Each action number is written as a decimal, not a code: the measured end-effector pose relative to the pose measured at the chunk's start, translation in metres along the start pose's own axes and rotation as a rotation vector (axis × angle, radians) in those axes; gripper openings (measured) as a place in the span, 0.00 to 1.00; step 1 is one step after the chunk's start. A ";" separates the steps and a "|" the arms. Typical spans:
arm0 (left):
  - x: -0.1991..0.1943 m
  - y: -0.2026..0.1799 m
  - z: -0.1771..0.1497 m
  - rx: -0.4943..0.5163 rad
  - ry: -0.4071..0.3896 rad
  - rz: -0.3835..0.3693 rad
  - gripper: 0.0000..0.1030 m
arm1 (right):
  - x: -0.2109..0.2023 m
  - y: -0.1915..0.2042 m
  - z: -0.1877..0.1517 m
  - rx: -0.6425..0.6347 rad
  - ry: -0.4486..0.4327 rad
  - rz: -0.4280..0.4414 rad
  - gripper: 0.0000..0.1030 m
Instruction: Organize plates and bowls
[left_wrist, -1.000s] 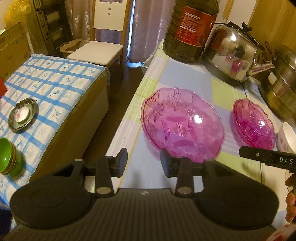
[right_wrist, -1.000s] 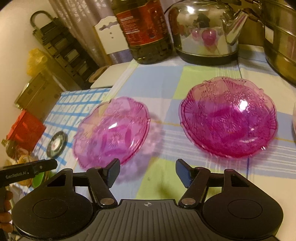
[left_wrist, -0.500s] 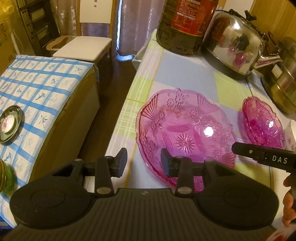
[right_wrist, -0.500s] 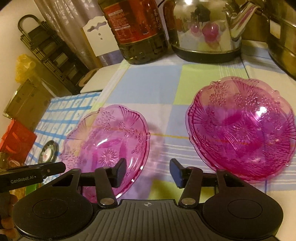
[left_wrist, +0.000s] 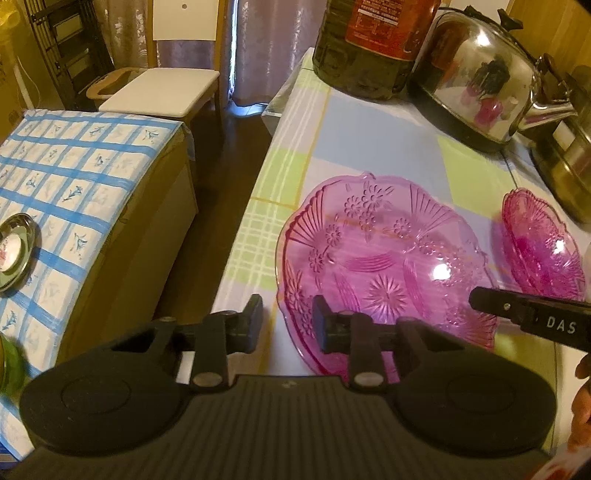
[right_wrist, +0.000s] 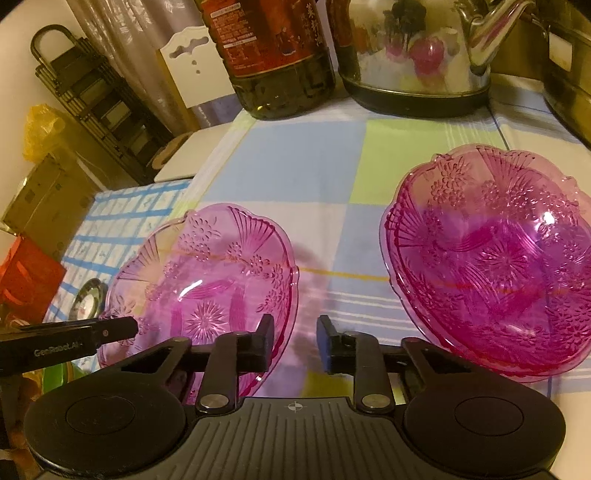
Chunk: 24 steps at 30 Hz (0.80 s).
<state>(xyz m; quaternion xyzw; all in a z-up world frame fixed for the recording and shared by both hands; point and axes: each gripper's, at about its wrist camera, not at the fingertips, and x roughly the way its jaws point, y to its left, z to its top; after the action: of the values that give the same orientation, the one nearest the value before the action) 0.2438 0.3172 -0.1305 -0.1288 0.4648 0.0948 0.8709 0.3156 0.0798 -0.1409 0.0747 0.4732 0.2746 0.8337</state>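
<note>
Checked bench (left_wrist: 369, 147): both tools have just been closing on the paler pink plate (left_wrist: 388, 258). Left tool (left_wrist: 287, 317) straddles its lower-left rim, right tool (right_wrist: 295, 341) its lower-right rim (likely a two-sided lift); contact unclear.

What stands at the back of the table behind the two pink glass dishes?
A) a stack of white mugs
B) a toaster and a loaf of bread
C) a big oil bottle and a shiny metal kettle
C: the oil bottle and the kettle stand side by side behind both pink glass dishes.
</note>
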 end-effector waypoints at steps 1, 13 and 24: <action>0.000 -0.001 0.000 0.004 -0.001 -0.006 0.19 | 0.000 0.001 0.000 -0.005 -0.002 0.005 0.18; -0.018 -0.015 0.005 0.055 -0.053 -0.015 0.16 | -0.023 0.001 0.000 -0.008 -0.045 0.022 0.11; -0.034 -0.076 0.028 0.166 -0.123 -0.122 0.15 | -0.083 -0.032 -0.001 0.054 -0.160 -0.056 0.11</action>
<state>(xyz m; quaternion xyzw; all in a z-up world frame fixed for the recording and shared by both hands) 0.2692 0.2526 -0.0769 -0.0784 0.4078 0.0107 0.9096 0.2940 0.0092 -0.0914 0.1057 0.4144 0.2315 0.8738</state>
